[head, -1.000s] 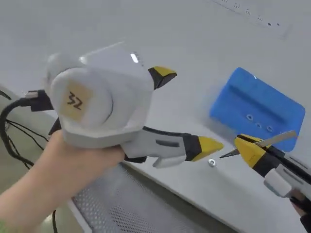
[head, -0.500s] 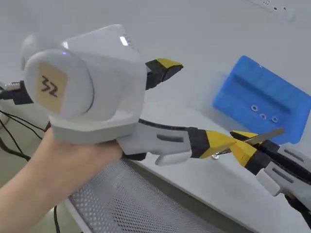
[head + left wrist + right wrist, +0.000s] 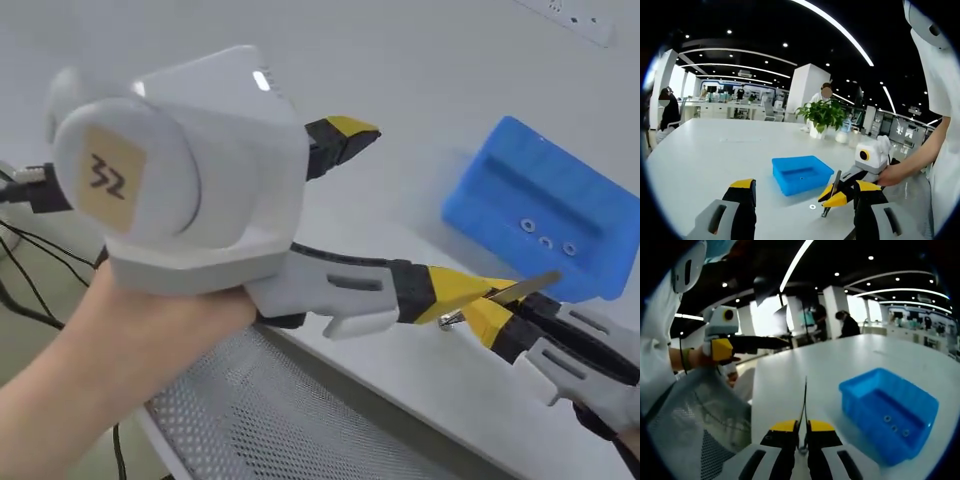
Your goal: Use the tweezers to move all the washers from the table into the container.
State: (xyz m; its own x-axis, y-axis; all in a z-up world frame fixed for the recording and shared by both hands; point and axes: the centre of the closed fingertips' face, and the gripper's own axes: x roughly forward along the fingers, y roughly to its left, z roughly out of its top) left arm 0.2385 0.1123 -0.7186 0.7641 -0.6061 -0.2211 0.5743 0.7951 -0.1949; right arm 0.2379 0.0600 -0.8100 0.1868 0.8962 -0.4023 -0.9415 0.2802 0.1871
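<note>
A blue container point(image 3: 530, 200) stands on the white table with three washers point(image 3: 545, 241) inside; the right gripper view shows the container point(image 3: 875, 400) and these washers point(image 3: 895, 428) too. My right gripper point(image 3: 490, 315) is shut on silver tweezers point(image 3: 530, 285). Their points reach down to the table beside a loose washer point(image 3: 812, 206). In its own view the right gripper point(image 3: 800, 429) clamps the tweezers point(image 3: 804, 400), which run forward. My left gripper point(image 3: 405, 210) is open and holds nothing, its lower jaw just above the tweezers' tip. Its own view shows the left gripper point(image 3: 805, 187) open in front of the container point(image 3: 801, 174).
The table's near edge point(image 3: 400, 395) runs diagonally, with a perforated metal surface point(image 3: 250, 420) below it. Black cables point(image 3: 20, 250) hang at the left. Potted plants point(image 3: 822, 117) and seated people are far across the table.
The right gripper with the tweezers has moved left, up against the left gripper's lower jaw. That jaw now hides the loose washer in the head view. The head camera has shifted slightly.
</note>
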